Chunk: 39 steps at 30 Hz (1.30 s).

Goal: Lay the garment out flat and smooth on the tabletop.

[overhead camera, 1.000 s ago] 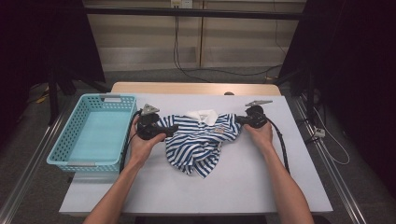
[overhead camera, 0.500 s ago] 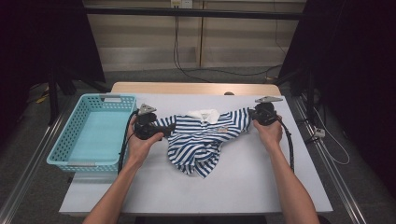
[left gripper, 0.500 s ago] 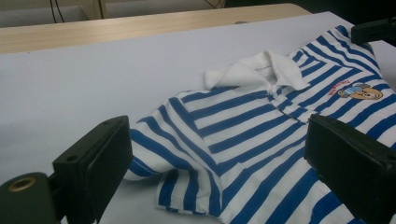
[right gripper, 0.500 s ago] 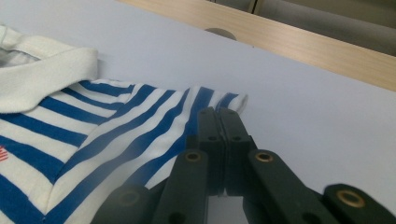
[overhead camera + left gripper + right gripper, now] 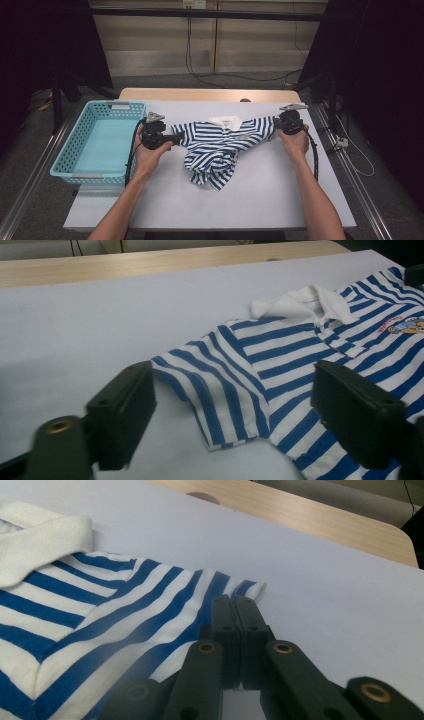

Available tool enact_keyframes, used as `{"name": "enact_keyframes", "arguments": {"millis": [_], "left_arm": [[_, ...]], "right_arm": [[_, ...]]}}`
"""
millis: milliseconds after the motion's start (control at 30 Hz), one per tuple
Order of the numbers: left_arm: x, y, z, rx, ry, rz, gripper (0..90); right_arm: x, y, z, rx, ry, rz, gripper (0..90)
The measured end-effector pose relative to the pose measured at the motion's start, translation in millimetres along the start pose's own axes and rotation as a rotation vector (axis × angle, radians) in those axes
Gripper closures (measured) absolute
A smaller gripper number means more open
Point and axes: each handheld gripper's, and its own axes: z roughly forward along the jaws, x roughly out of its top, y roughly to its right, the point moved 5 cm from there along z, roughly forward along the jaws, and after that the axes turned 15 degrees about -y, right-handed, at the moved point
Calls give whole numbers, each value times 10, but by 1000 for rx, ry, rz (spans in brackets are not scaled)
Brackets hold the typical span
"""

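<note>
The right gripper (image 5: 235, 605) pinched one sleeve of the striped shirt (image 5: 220, 145). The left gripper (image 5: 235, 410), jaws spread and just closing, straddled the other sleeve without contact.

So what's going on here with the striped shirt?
A person at a white table is spreading out a small blue-and-white striped shirt with a hand-held claw in each hand. The right claw is shut on the end of one sleeve, holding it out to the side. The left claw stands open around the other sleeve, its jaws having just been closing without pinching yet. The shirt's lower half lies bunched. A light blue basket sits at the table's left.
</note>
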Motion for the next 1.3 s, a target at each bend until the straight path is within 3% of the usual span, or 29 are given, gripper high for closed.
{"name": "enact_keyframes", "arguments": {"millis": [100,167,200,233,267,400,433,500,567,633,700,733,800,867,900,967,1000,1067,1100,1167,1233,1267,1300], "left_arm": [[-21,0,61,12,-33,-3,343],[-37,-7,109,8,-52,-5,417],[-53,-29,119,16,-80,29,442],[-55,-1,152,3,-62,7,478],[-70,6,170,-3,-71,13,499],[-116,3,242,-12,-95,29,644],[-136,-40,239,6,-140,88,671],[-150,-35,283,5,-155,88,720],[-159,-9,336,9,-162,98,732],[-162,13,375,11,-186,123,732],[-155,87,453,-5,-141,45,732],[-174,52,446,4,-183,99,732],[-157,74,454,-19,-157,67,743],[-166,48,456,-14,-162,84,761],[-162,76,476,-22,-132,34,761],[-168,64,461,-28,-144,60,765],[-173,76,467,-25,-142,36,781],[-177,78,463,-16,-145,53,831],[-182,55,451,-7,-164,81,853],[-179,66,459,-11,-157,47,881],[-192,68,434,2,-183,79,893],[-197,78,422,6,-194,77,897],[-207,62,404,12,-212,100,899]], "right_arm": [[-22,16,17,0,4,10,886],[-30,32,13,-10,17,25,793],[-41,28,0,2,18,40,770],[-46,27,-14,22,28,38,753],[-58,9,-36,49,33,35,735],[-146,-42,-165,72,50,10,709],[-173,-48,-205,85,55,2,709],[-232,-70,-288,98,57,-9,709],[-305,-104,-355,118,52,-23,709],[-398,-150,-350,150,14,-33,709],[-468,-196,-302,175,-7,-31,709],[-491,-223,-270,194,-19,-39,709],[-511,-266,-194,202,-41,-38,706],[-490,-284,-141,211,-38,-26,706],[-469,-285,-125,216,-30,-31,706],[-430,-294,-111,223,-20,-13,721],[-409,-292,-106,224,-9,-14,722],[-378,-314,-104,236,-2,-5,722],[-360,-330,-112,242,11,-2,723],[-339,-355,-101,229,5,-13,723],[-346,-381,-46,194,-21,-34,722],[-357,-388,-17,188,-30,-33,719],[-366,-399,3,189,-29,-37,719]]}}
